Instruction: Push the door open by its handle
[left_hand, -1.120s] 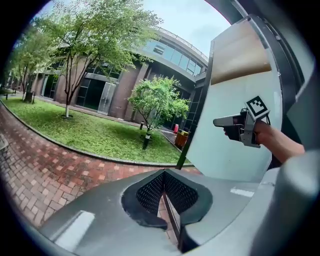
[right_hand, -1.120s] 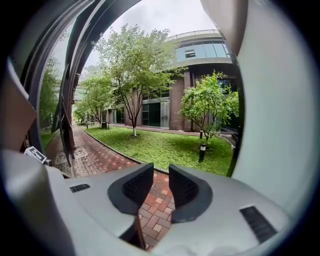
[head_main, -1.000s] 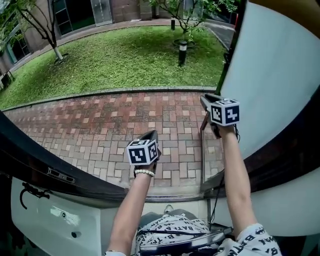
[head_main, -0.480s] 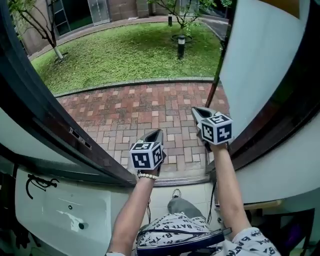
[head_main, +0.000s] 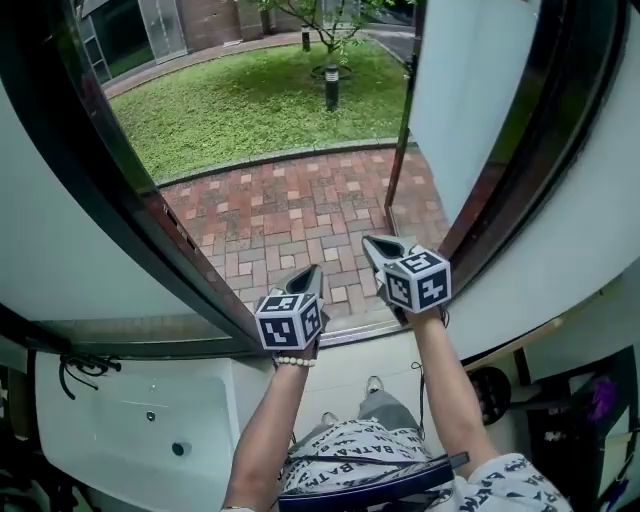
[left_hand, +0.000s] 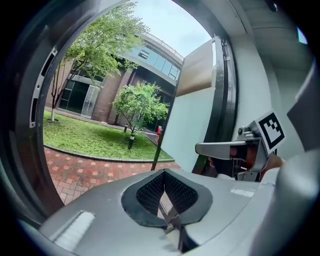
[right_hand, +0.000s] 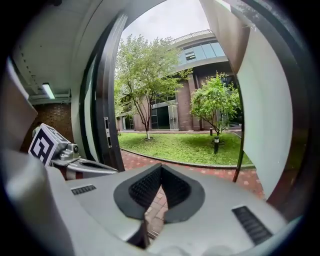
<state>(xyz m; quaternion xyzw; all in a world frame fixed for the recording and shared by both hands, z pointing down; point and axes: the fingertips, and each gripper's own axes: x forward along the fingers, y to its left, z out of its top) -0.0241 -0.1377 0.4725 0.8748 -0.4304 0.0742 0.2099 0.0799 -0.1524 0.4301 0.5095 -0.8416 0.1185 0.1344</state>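
Head view has the left gripper and right gripper held side by side, low in the doorway above the threshold. Each gripper's own view shows its jaws closed with nothing between them, only paving past the tips. The door stands wide open just right of the right gripper, which seems clear of it; its handle I can't pick out. Beyond lie brick paving, then a lawn with a lamp post and a tree.
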